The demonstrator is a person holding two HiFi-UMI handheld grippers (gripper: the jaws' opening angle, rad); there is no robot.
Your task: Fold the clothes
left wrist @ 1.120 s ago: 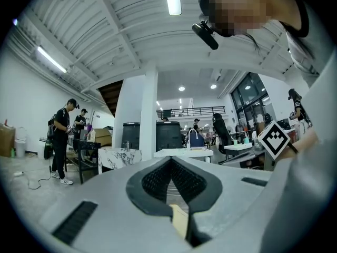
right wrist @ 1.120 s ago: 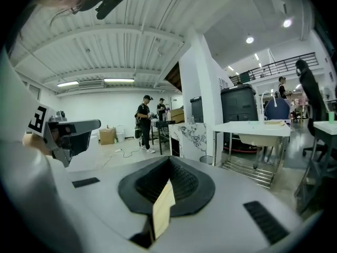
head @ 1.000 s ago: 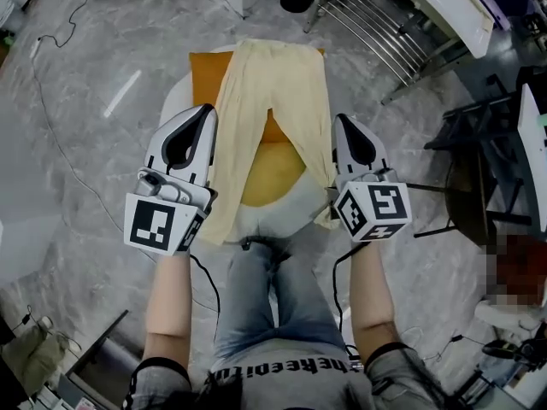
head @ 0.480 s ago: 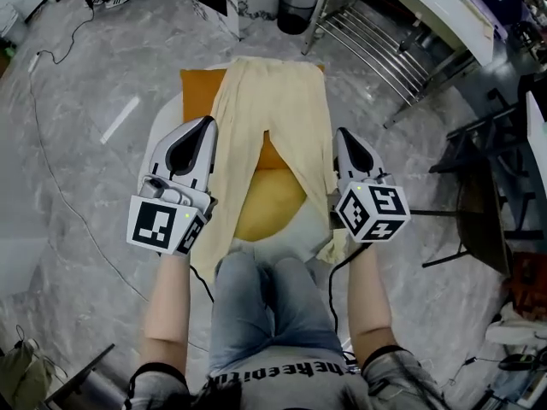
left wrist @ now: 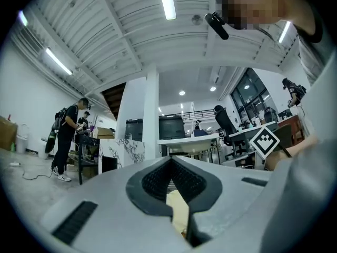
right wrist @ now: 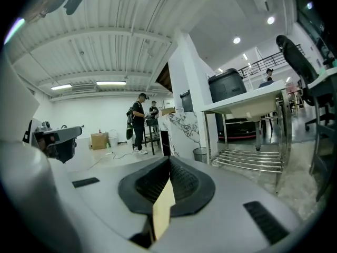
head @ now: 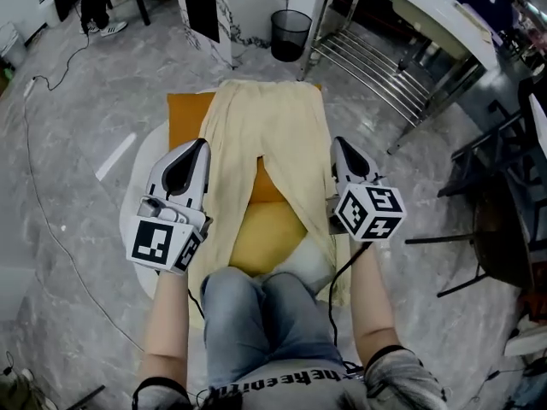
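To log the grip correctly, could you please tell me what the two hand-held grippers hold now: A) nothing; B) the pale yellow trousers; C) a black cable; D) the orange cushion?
B: the left hand-held gripper and the right hand-held gripper each pinch a fold of the pale yellow trousers between closed jaws.

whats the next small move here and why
Probably carry both leg ends up and away toward the waistband, folding the trousers in half. The left gripper and right gripper are each shut on a leg end, and the trousers lie flat along the table.
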